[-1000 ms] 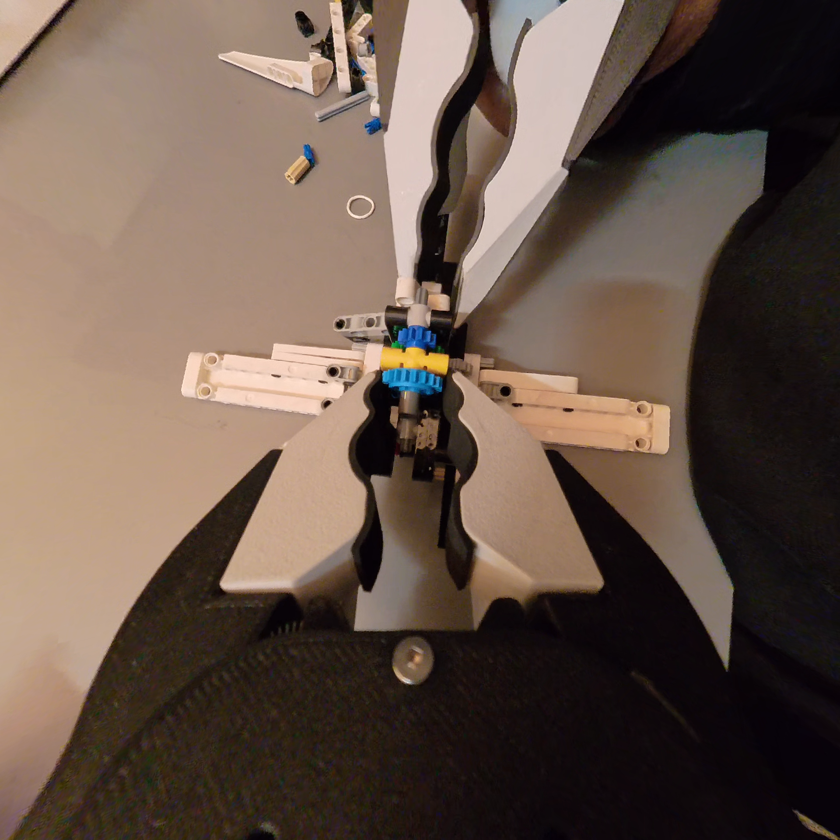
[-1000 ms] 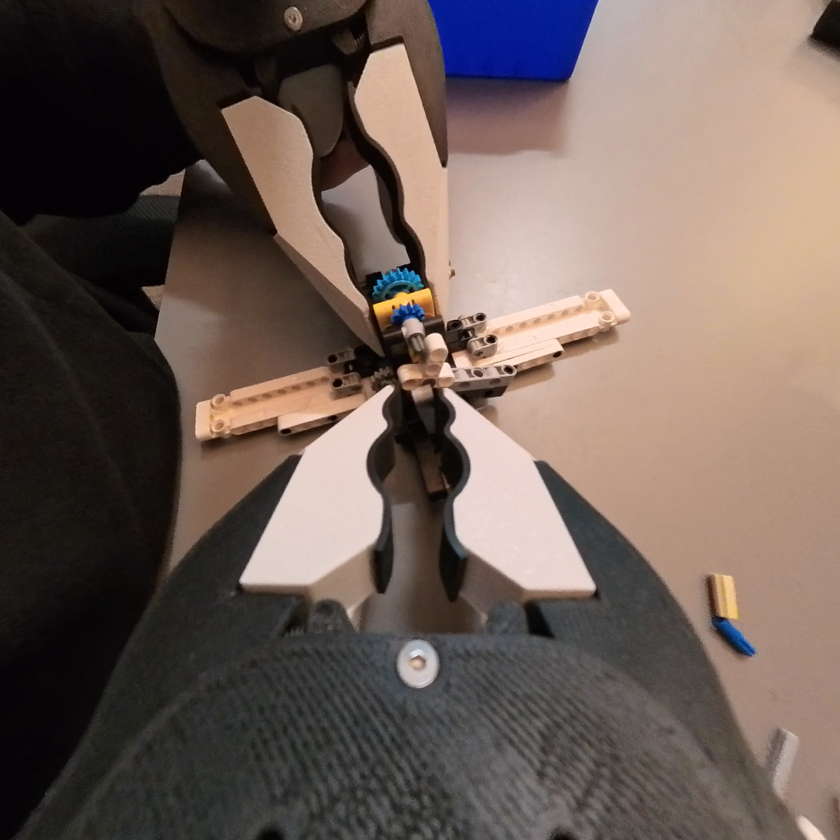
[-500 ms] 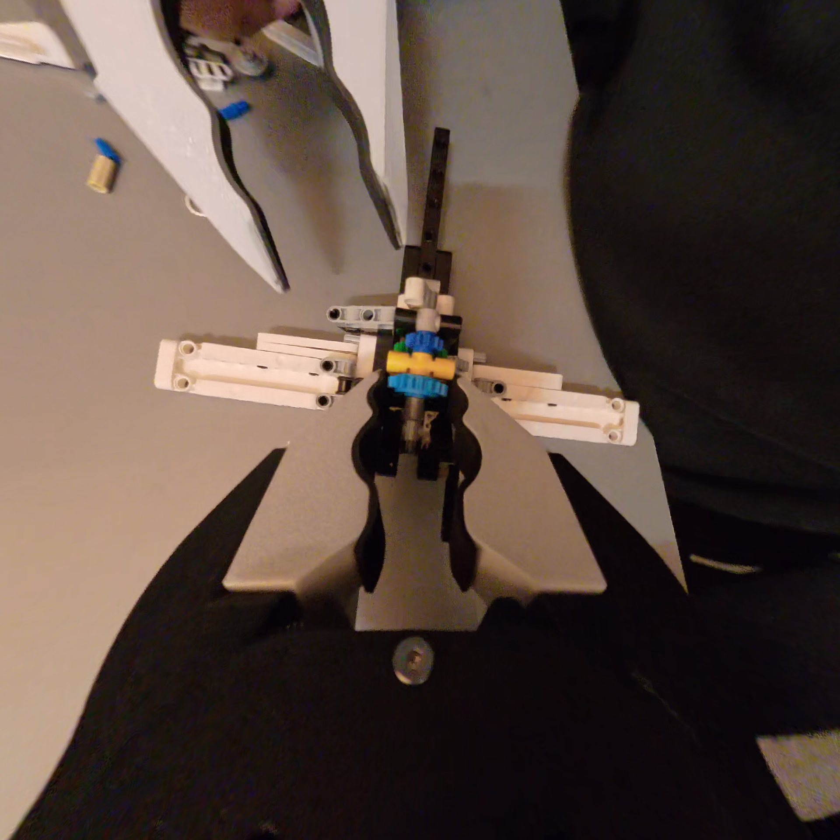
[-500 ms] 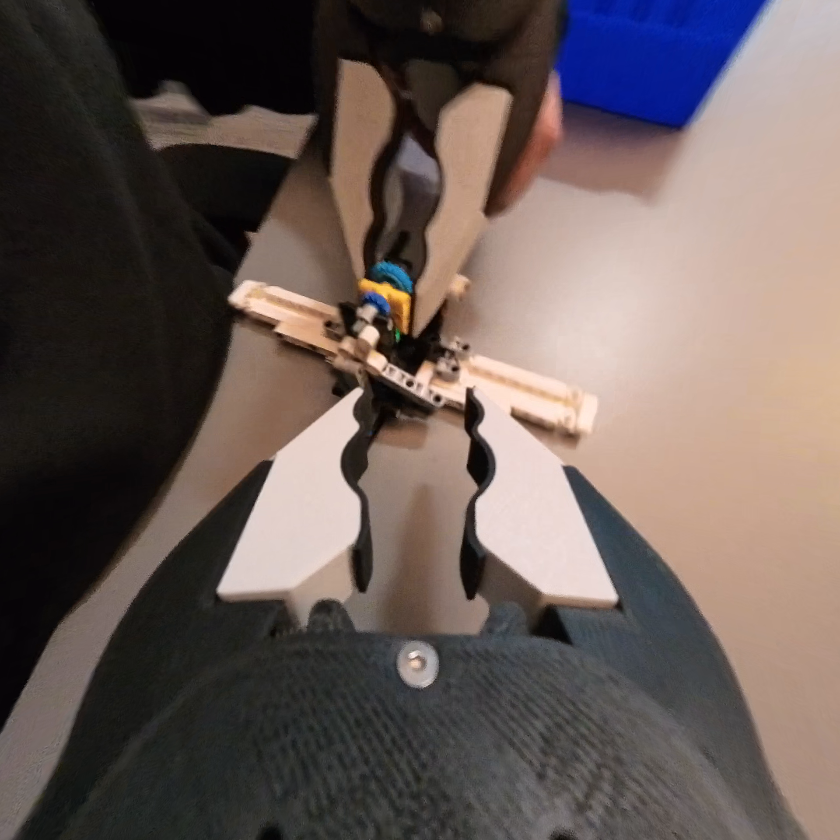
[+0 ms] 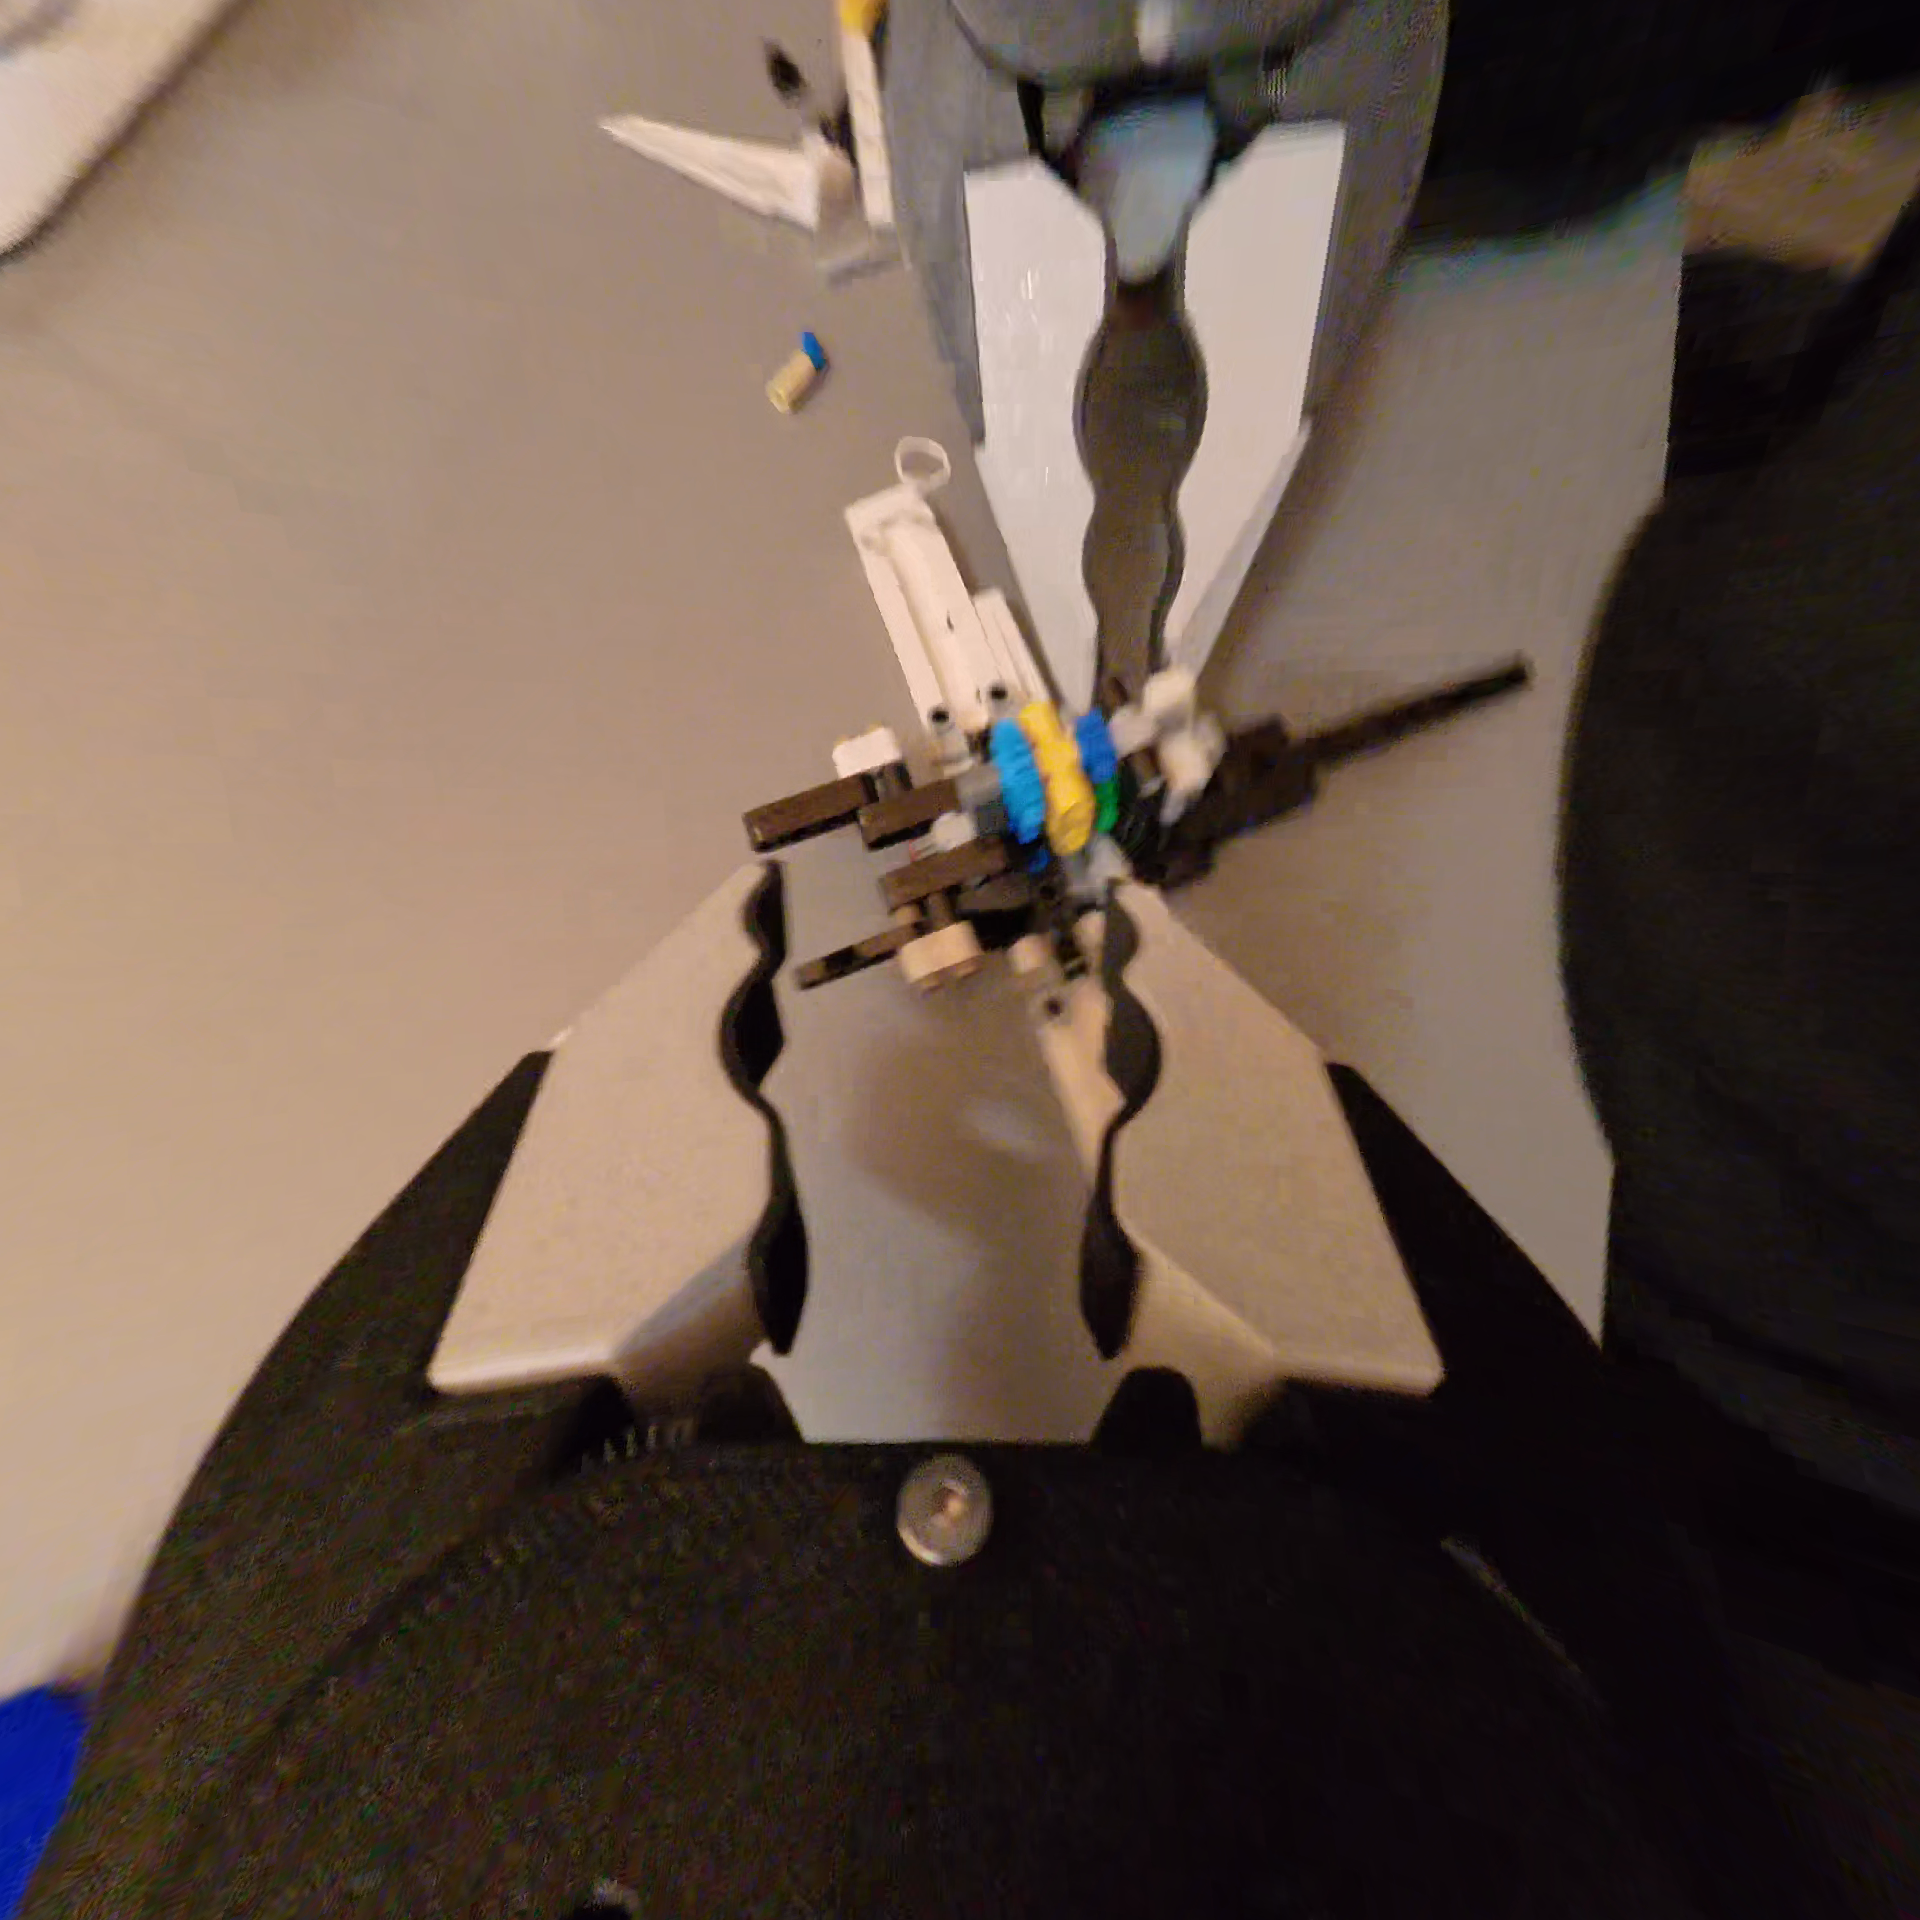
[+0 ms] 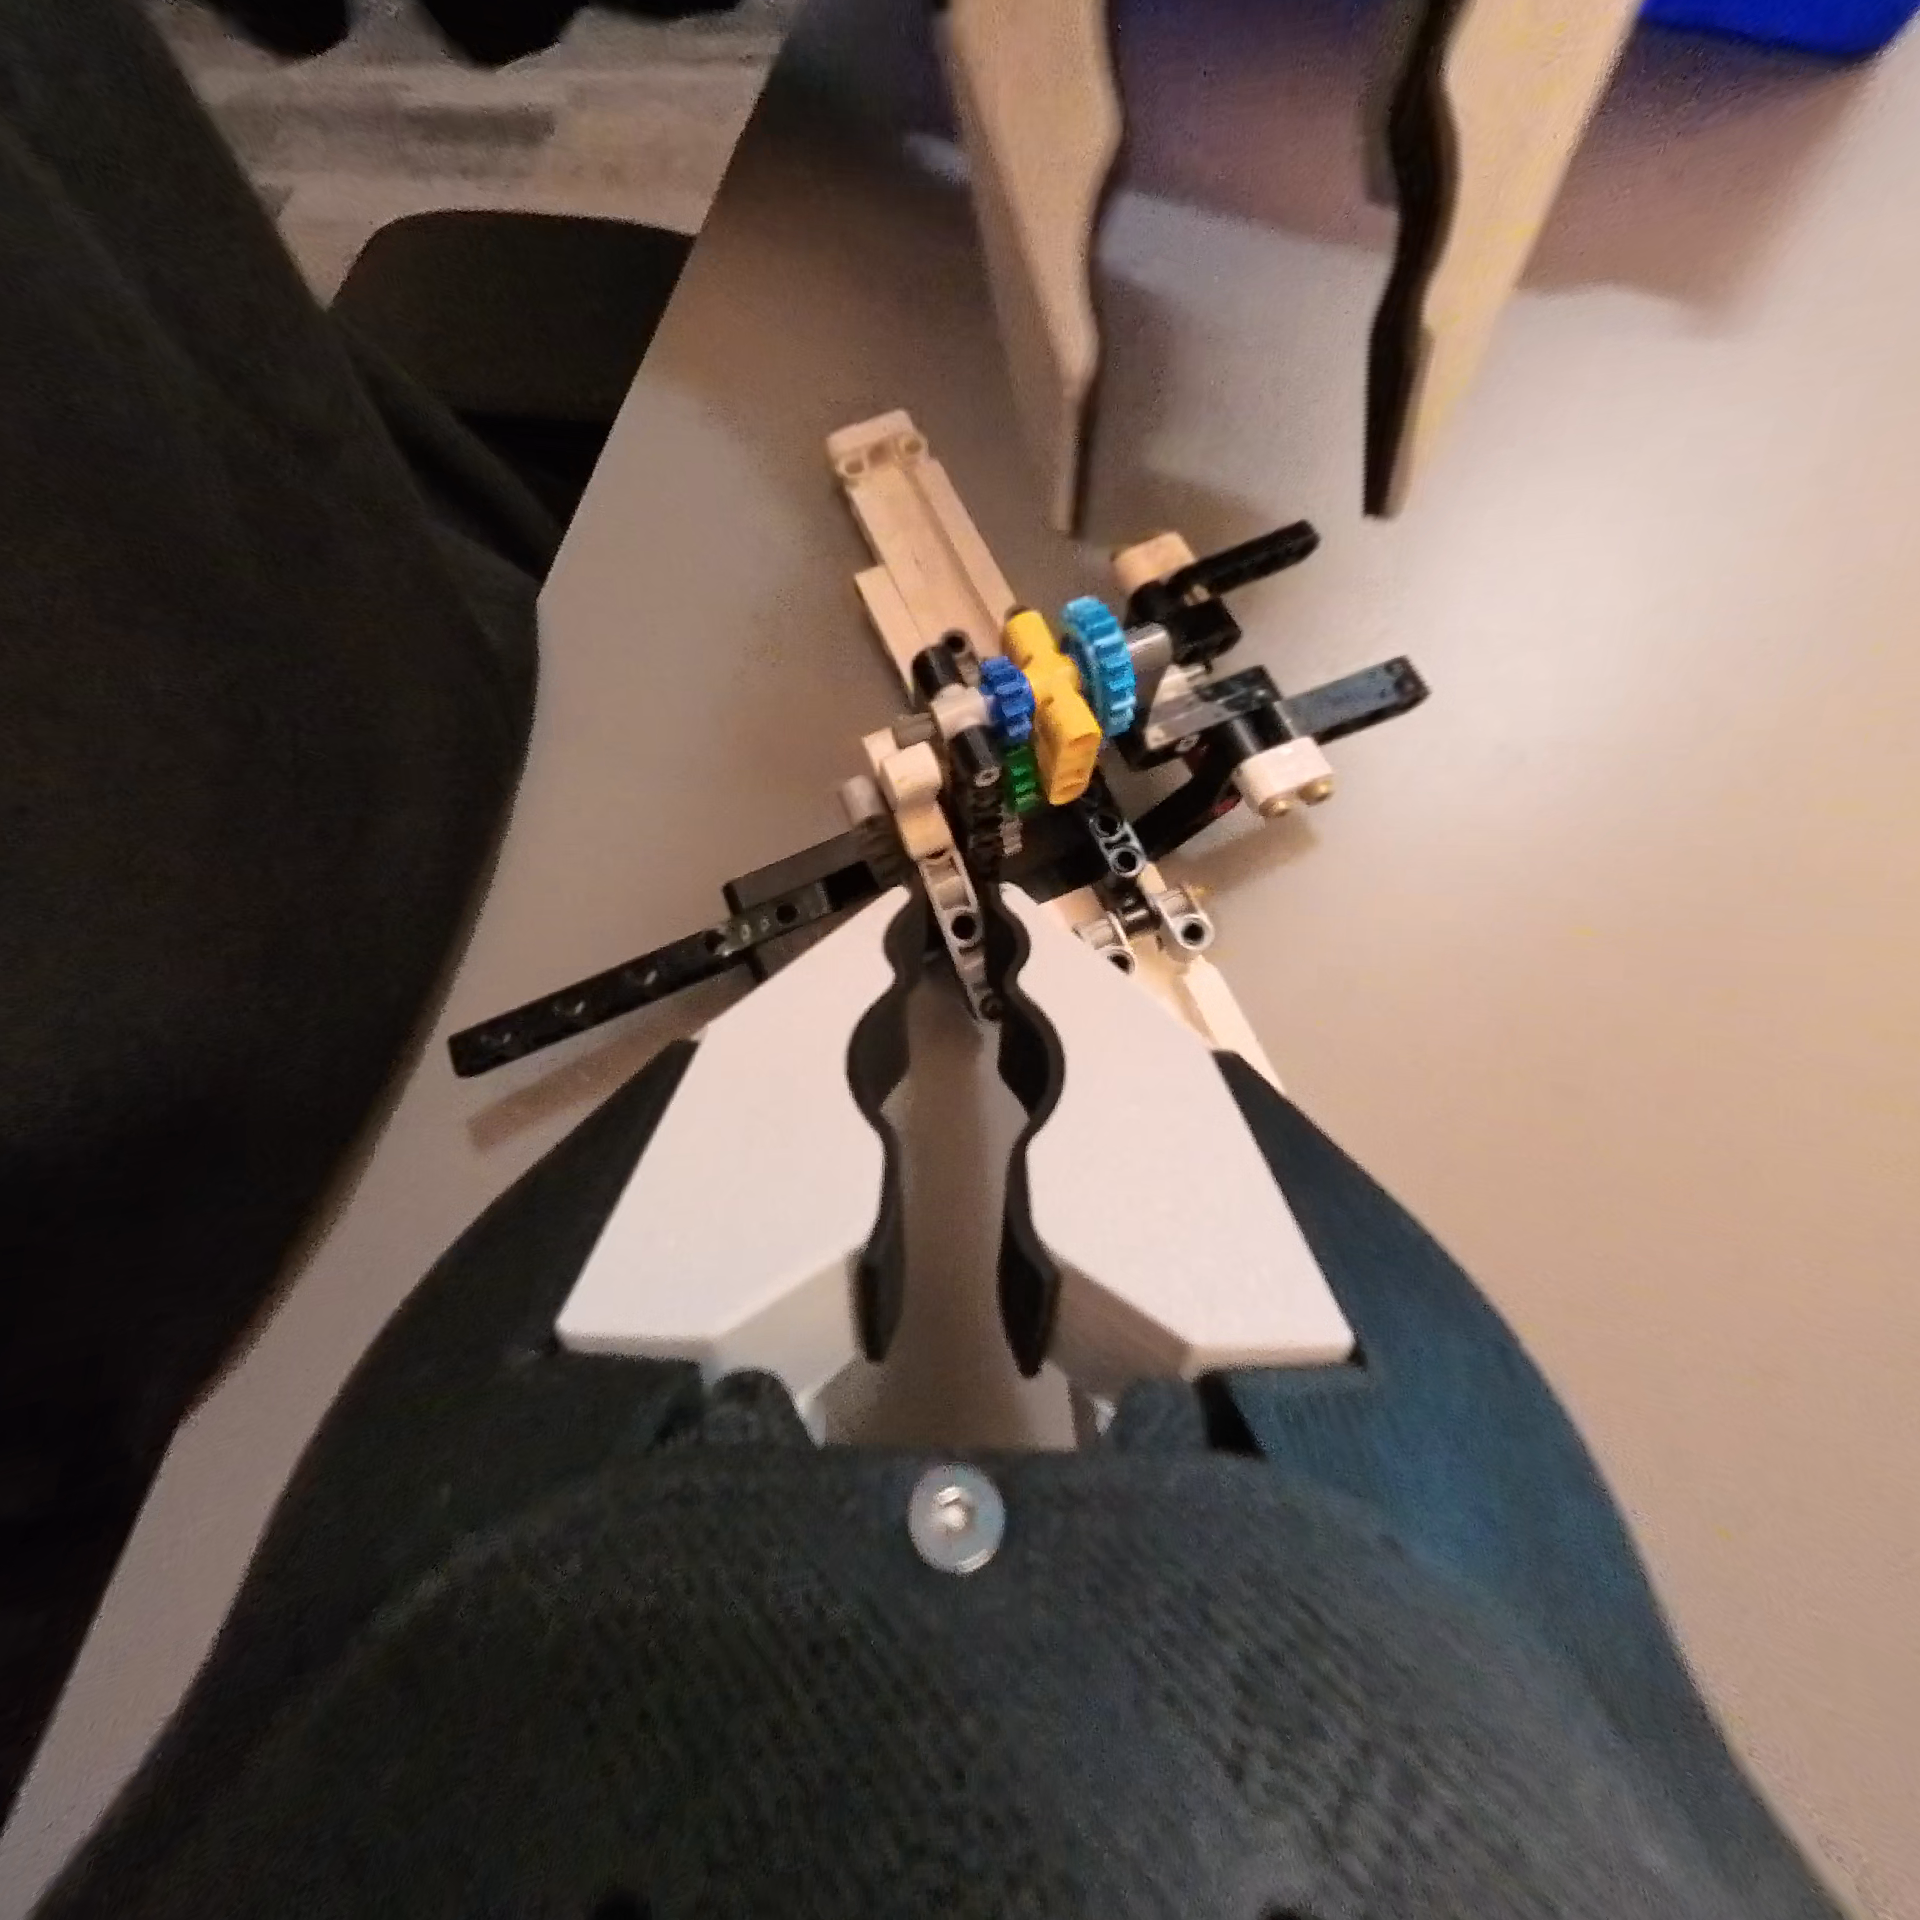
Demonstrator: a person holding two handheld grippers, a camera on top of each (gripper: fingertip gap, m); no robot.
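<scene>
A small brick model [image 5: 1049, 774] with long white beams, black beams, blue gears and a yellow connector lies on the grey table [image 5: 312, 727]. My left gripper [image 5: 940, 883] is open, its fingertips on either side of the model's near black beams; one white beam runs along its right finger [image 5: 1195, 1091]. My right gripper [image 6: 964, 909] is shut on a light grey beam [image 6: 956, 883] of the model [image 6: 1049, 717]. In the right wrist view the left gripper [image 6: 1226, 514] hangs open just beyond the model. In the left wrist view the right gripper [image 5: 1127, 675] pinches the model's far side.
Loose parts lie farther off: a white wing panel [image 5: 727, 166], a tan and blue pin [image 5: 798, 379], a white ring [image 5: 923, 457]. A blue bin [image 6: 1787, 21] is at the back. A person's dark clothing [image 6: 208, 623] lines the table edge. Left tips to right tips: about 7 cm. The right tips stand about 25 cm off the white wing panel [image 5: 727, 166].
My left gripper opened and let go of the model. My right gripper opened, came back and shut on the grey beam. The model has turned about a quarter turn.
</scene>
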